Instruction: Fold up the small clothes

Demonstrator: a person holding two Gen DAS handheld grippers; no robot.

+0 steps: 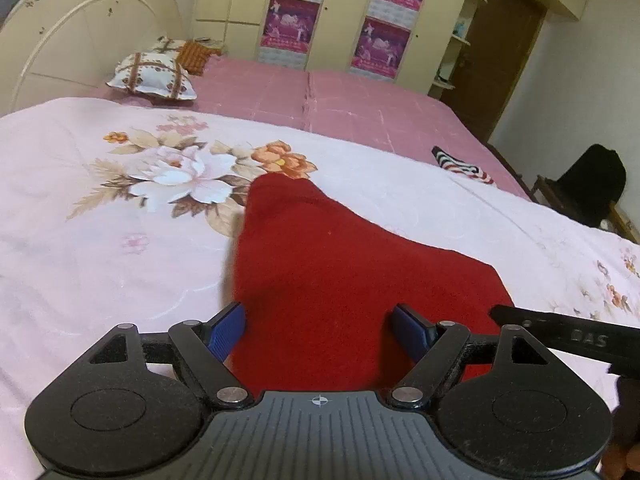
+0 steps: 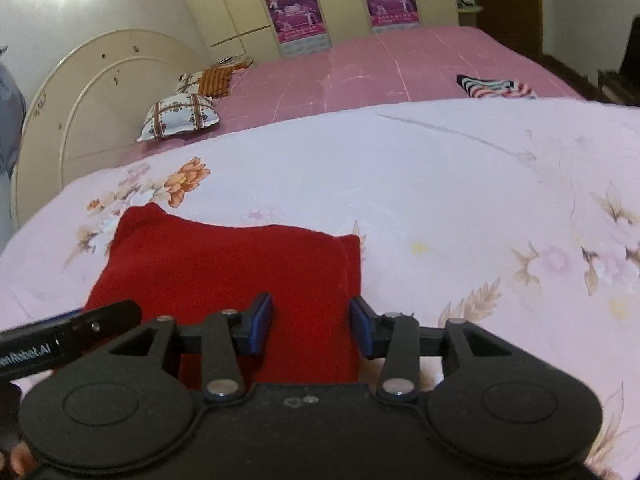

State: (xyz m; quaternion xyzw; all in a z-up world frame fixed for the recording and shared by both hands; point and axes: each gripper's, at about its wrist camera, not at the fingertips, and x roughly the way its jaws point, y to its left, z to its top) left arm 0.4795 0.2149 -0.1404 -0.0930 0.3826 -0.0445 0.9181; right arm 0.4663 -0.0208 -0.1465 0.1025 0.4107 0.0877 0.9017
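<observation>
A small dark red garment (image 1: 320,264) lies flat on a pale pink floral blanket (image 1: 100,240). In the left wrist view my left gripper (image 1: 318,330) is open over its near edge, blue pads (image 1: 226,330) wide apart, with the cloth between them. In the right wrist view the garment (image 2: 224,268) lies folded into a rough rectangle. My right gripper (image 2: 312,328) is open over its near right corner, its right pad (image 2: 362,330) just past the cloth's right edge. Each view shows the other gripper's finger at its side.
A striped garment (image 1: 464,166) lies at the far right of the pink bedsheet (image 1: 340,108). Pillows (image 1: 154,74) lie by the cream headboard (image 1: 80,32). A wardrobe with posters stands behind the bed. A dark chair (image 1: 588,188) stands beside the bed at right.
</observation>
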